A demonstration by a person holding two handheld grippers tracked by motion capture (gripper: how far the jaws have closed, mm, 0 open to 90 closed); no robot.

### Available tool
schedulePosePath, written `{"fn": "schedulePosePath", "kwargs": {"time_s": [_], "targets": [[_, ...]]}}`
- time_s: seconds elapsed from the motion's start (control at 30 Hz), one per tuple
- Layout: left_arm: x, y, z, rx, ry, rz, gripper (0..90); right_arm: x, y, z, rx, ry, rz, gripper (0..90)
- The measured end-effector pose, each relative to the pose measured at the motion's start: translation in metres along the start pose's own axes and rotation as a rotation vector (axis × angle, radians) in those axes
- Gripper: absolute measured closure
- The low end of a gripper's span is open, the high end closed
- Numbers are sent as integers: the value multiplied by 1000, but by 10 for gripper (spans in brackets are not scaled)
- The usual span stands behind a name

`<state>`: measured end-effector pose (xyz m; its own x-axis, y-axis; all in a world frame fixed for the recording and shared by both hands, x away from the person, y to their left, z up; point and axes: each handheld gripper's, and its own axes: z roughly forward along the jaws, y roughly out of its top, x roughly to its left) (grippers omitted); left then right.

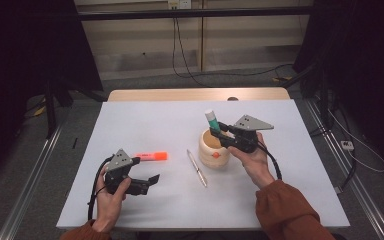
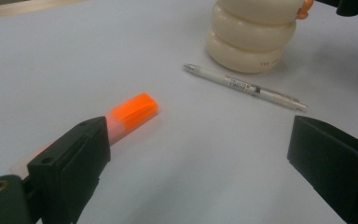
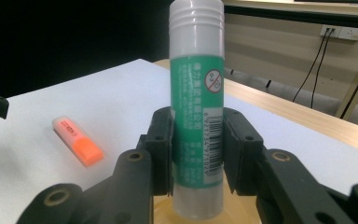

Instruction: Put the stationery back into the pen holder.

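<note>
My table [image 1: 145, 200] is a broad, smooth white sheet, matte and bare apart from a few small things. The biggest of them is the holder [image 1: 213, 149], a squat, cream, ribbed pot that looks like stacked rounded rings, with a small orange knob on its side. Its mouth faces straight up, and that is what the coming move turns on: the glue stick [image 3: 196, 107] stands upright, its long axis vertical, with its lower end right over that mouth, so I judge the way in is straight down.

My right fingers [image 3: 198, 149] are nearly closed and clamp the glue stick by its lower half, one pad on each side of the green label. It is a hard plastic cylinder with a white ribbed cap on top. This hand is plainly the nearer one to the holder.

My left fingers [image 2: 98, 149] stand wide apart with nothing between them, low over the table and well apart from the holder. Just beside them lies the highlighter [image 2: 133, 112], stubby and flat-sided with a bright orange cap. Between it and the holder lies a slim white pen [image 2: 244, 87], slantwise on the table.
</note>
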<state>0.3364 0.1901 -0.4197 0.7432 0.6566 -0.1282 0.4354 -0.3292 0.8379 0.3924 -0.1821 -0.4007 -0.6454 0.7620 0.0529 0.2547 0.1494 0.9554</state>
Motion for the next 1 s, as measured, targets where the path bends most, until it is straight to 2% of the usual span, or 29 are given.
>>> {"fn": "schedulePosePath", "kwargs": {"time_s": [0.23,0.43,0.83,0.87,0.97,1.0], "targets": [[1,-1,-2,-16,2,-6,58,0,-6,0,14,10,-4,667],[3,-2,-2,-8,2,-16,57,-1,-14,0,39,15,-4,665],[3,-2,-2,-8,-1,-15,57,2,-19,2,68,28,-9,661],[3,-2,-2,-9,-3,-16,57,2,-19,2,70,28,-10,650],[4,-2,-2,-12,-3,-17,57,4,-18,1,60,14,-8,513],[4,-2,-2,-12,-2,-14,57,4,-17,0,53,15,-12,496]]}}
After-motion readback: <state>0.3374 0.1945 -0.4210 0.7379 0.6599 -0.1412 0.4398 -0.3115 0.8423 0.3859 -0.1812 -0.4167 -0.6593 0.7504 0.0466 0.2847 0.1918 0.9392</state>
